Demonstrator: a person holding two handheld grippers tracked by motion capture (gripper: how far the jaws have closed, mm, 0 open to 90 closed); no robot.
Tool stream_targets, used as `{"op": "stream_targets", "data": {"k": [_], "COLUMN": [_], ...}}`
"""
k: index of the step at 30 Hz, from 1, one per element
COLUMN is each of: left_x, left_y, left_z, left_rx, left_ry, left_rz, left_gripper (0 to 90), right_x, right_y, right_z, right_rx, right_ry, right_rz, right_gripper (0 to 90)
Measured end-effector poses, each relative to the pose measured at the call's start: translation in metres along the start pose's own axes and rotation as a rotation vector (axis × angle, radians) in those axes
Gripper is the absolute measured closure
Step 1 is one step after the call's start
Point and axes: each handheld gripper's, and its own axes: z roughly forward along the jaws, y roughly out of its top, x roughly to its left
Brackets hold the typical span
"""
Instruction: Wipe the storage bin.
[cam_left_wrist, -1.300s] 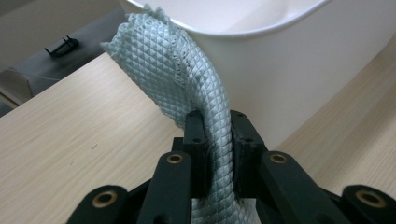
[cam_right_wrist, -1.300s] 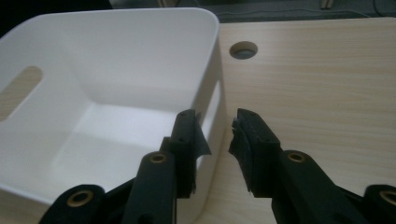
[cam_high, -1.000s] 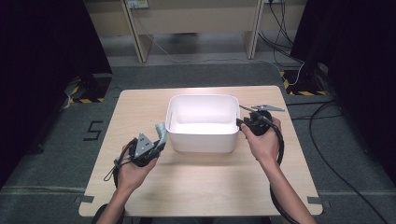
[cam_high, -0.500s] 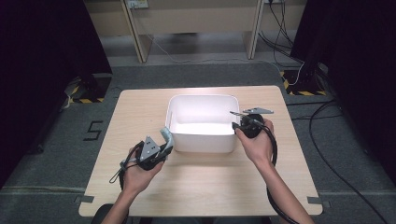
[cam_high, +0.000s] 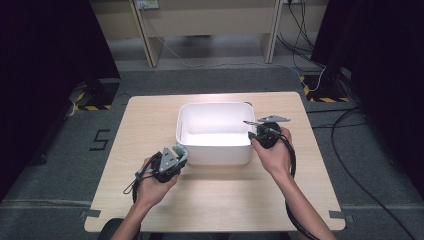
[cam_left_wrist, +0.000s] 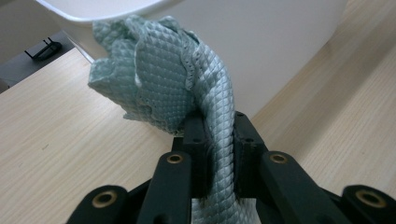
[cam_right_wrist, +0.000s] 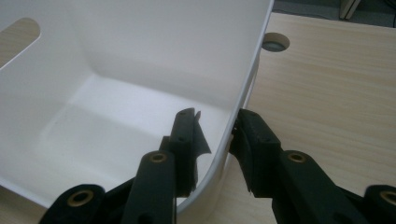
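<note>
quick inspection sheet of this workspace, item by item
surface: light wood table, a round hole near the tub on its right side
job's things: white tub mid-table, nothing seen inside it; pale green quilted cloth outside its near left corner
clutter: nothing seen
grippers: left gripper shut on the cloth; right gripper straddles the tub's right wall, jaws have just been closing, one inside, one outside, no firm clamp visible
cables: a cable trails from the right gripper along the forearm; loose cables on the floor at right
surroundings: grey carpet, dark curtains, desk legs behind
</note>
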Motion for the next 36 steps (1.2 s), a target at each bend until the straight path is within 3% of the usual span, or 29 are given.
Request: {"op": "stream_targets", "data": {"k": [7, 14, 22, 36], "left_x": [-0.002, 0.001, 0.001, -0.001], "left_y": [0.008, 0.007, 0.005, -0.002], "left_z": [-0.008, -0.002, 0.002, 0.011], "left_rx": [-0.022, -0.035, -0.019, 0.002], "left_ry": [-0.001, -0.004, -0.008, -0.016], "left_rz": [0.002, -0.006, -0.022, -0.013], "left_gripper": [78.5, 78.5, 78.7, 78.7], "right_x": [0.001, 0.001, 0.002, 0.002], "right_y": [0.000, 0.000, -0.001, -0.001], "right_z": [0.000, 0.000, 0.000, 0.000], "right_rx": [0.000, 0.000, 0.000, 0.000], "right_ry": [0.002, 0.004, 0.004, 0.006], "right_rz": [-0.010, -0.012, -0.012, -0.014], "right_gripper": [69.0, 68.9, 68.7, 68.4]}}
